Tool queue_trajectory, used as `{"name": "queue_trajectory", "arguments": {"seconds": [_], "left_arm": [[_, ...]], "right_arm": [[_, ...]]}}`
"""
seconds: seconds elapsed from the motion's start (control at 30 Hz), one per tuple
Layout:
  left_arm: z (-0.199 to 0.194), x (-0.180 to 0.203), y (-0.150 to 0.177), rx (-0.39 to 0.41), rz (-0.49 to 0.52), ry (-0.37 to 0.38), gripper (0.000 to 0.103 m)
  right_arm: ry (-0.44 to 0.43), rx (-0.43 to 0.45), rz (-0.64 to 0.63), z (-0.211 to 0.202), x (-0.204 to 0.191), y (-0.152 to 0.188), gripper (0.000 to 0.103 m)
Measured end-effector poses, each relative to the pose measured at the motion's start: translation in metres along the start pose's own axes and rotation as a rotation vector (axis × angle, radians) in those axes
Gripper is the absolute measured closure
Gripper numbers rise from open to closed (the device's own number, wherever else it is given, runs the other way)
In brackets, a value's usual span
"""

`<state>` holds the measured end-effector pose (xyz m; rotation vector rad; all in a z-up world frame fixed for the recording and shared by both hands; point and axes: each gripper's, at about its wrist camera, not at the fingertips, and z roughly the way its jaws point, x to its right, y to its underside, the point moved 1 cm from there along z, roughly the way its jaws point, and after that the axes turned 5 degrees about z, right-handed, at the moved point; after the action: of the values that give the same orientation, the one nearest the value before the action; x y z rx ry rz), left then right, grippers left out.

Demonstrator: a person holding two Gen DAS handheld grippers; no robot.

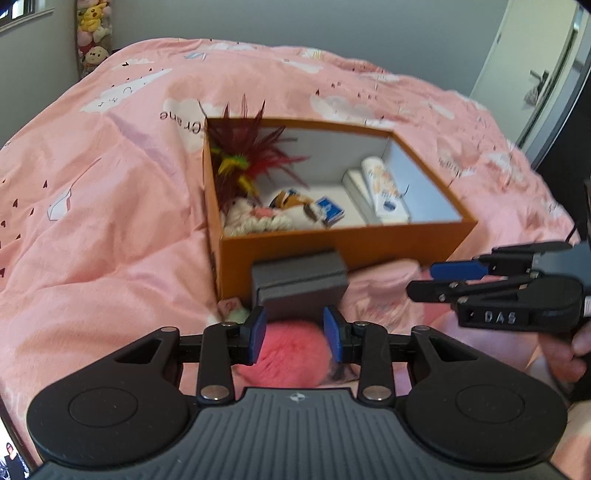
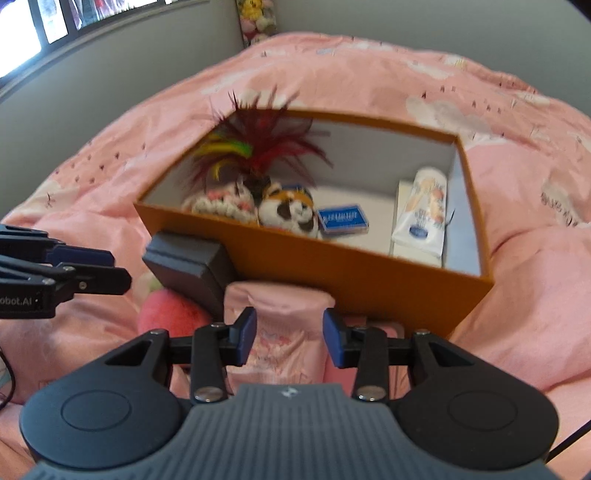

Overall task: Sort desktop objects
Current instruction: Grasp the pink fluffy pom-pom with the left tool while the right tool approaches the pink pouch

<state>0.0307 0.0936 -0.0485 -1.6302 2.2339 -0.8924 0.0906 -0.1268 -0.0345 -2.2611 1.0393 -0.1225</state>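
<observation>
An orange box [image 1: 332,243] [image 2: 332,266] sits on the pink bed. Inside lie a feather toy [image 1: 247,155] [image 2: 258,144], a crochet piece [image 1: 255,219], a panda plush [image 2: 288,210], a blue card pack [image 1: 330,210] [image 2: 343,220] and a white tube [image 1: 384,188] [image 2: 423,210]. A grey case [image 1: 299,286] [image 2: 192,267] leans on the box front, over a pink pompom [image 1: 291,347] [image 2: 171,312]. My left gripper [image 1: 295,334] is open above the pompom, just short of the case. My right gripper [image 2: 290,339] is open around a pink pack [image 2: 280,321].
The pink quilt [image 1: 110,221] covers the whole bed. Plush toys [image 1: 92,29] hang on the far wall. A door [image 1: 535,74] stands at the right. My right gripper also shows in the left wrist view [image 1: 436,278], to the right of the case.
</observation>
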Motion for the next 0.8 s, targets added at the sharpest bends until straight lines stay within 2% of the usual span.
{"name": "queue_trajectory", "arguments": {"seconds": [0.13,0.3,0.43,0.6,0.8], "left_arm": [[0.010,0.002,0.007,-0.053,0.038,-0.023,0.053],[0.017,-0.004,0.010,-0.072,0.020,-0.022,0.053],[0.023,-0.004,0.010,-0.076,0.031,-0.026,0.051],[0.039,0.003,0.011,-0.125,0.070,-0.024,0.048],[0.058,0.002,0.013,-0.171,0.052,-0.027,0.047]], "right_arm": [[0.011,-0.088,-0.005,0.016,0.004,0.008,0.059],[-0.010,-0.174,0.031,0.033,0.010,0.020,0.056],[-0.026,-0.169,0.032,0.033,0.010,0.021,0.056],[-0.011,-0.132,-0.002,0.030,0.005,0.018,0.056],[-0.001,-0.107,-0.024,0.030,0.004,0.014,0.056]]}}
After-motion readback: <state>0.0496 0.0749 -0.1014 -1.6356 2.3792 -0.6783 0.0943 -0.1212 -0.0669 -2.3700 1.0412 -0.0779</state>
